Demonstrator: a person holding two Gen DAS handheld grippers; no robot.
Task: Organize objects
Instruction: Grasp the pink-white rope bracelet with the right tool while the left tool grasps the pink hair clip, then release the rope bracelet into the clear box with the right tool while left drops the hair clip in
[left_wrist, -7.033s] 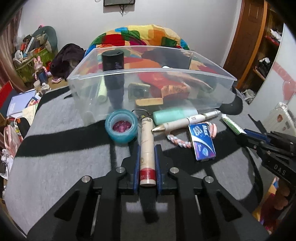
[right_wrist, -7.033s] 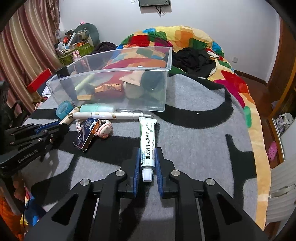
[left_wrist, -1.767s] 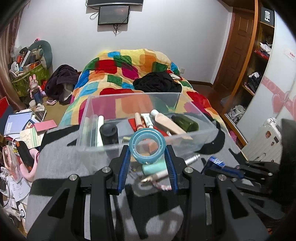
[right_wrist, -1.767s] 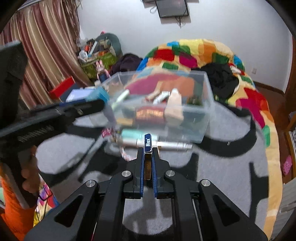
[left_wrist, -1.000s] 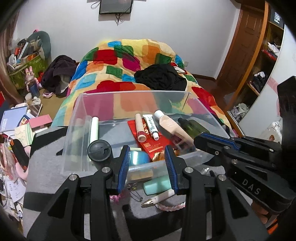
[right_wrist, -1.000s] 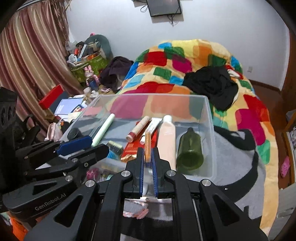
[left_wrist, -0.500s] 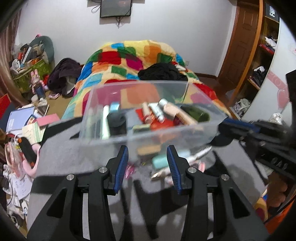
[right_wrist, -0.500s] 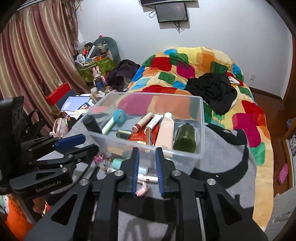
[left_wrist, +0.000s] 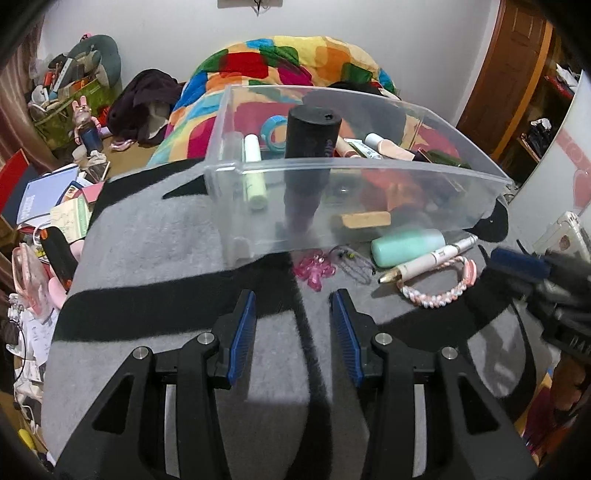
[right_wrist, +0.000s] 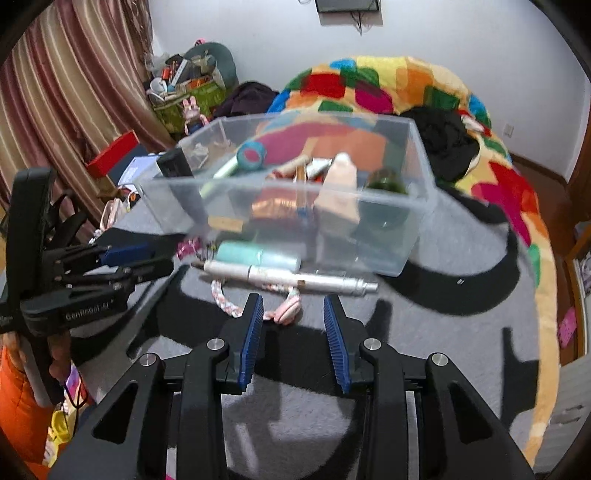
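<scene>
Bin (left_wrist: 369, 192) on blanket (left_wrist: 155, 258): bottle (left_wrist: 310, 155), tape roll (left_wrist: 274, 130) inside. Before it: tube (left_wrist: 406, 246), pen (left_wrist: 428, 260), bracelet (left_wrist: 439, 290).

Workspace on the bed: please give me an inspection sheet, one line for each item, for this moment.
Surface: grey and black blanket, bearing the bin and loose items.
Job's things: clear plastic bin holding bottles, tubes and blue tape roll; outside, in front of it: mint bottle, white pen, pink braided bracelet, pink hair clip.
Clutter: books and papers left of the blanket.
Grippers: left hand-held gripper open, empty; right hand-held gripper open, empty.
Cables: nothing seen on the blanket.
Surroundings: colourful quilt, striped curtain, wooden door.
</scene>
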